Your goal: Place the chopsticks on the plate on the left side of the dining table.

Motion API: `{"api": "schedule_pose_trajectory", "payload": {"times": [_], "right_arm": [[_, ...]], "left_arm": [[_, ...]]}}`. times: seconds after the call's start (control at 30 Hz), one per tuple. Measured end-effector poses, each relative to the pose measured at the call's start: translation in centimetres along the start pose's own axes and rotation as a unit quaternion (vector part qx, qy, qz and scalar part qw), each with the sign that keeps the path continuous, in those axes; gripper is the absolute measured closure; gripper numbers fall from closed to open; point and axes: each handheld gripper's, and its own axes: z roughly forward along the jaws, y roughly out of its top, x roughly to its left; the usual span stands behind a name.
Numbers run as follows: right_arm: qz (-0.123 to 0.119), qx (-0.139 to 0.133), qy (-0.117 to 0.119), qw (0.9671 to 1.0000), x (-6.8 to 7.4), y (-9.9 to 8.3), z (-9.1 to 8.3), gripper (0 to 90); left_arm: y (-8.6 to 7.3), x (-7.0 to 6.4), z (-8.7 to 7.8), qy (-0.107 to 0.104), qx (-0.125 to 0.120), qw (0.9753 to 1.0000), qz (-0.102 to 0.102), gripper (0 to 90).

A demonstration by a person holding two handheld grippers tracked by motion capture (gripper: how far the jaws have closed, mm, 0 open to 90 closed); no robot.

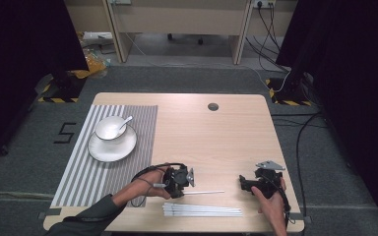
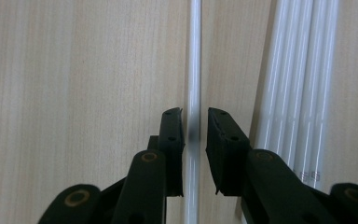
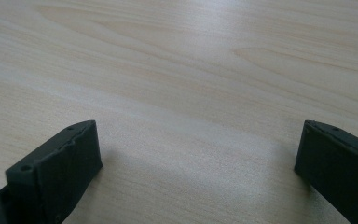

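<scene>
Your left tongs (image 2: 195, 135) pinch a single white straw (image 2: 194, 70); your right tongs (image 3: 198, 163), at 3 o'clock, gape wide, holding nothing.

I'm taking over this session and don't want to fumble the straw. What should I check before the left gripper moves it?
1. Thin white plastic straw sits between the left gripper jaws: ok.
2. Jaws fully clamped on it: cannot tell; narrow gaps show beside the straw.
3. Straw is apart from the bundle of white straws: ok, bare wood shows between them.
4. Right gripper free: ok, jaws wide open over the bare light wooden table.
5. White bowl with spoon on its white plate, far from both grippers: ok.
</scene>
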Motion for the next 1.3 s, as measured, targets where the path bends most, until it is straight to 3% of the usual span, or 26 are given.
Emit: {"api": "schedule_pose_trajectory", "payload": {"times": [0.7,1.07,1.3], "right_arm": [[0.000,0.000,0.002,1.0000,0.0,0.0,0.0,0.3],[-0.001,0.000,0.003,1.0000,0.0,0.0,0.0,0.3],[-0.001,0.000,0.003,1.0000,0.0,0.0,0.0,0.3]], "left_arm": [[2.1,0.0,0.9,-0.010,0.045,0.9989,0.005,81.1],[2.5,0.8,1.1,-0.036,0.063,0.9969,-0.030,84.1],[2.6,1.1,1.0,-0.041,0.068,0.9962,-0.035,84.3]]}}
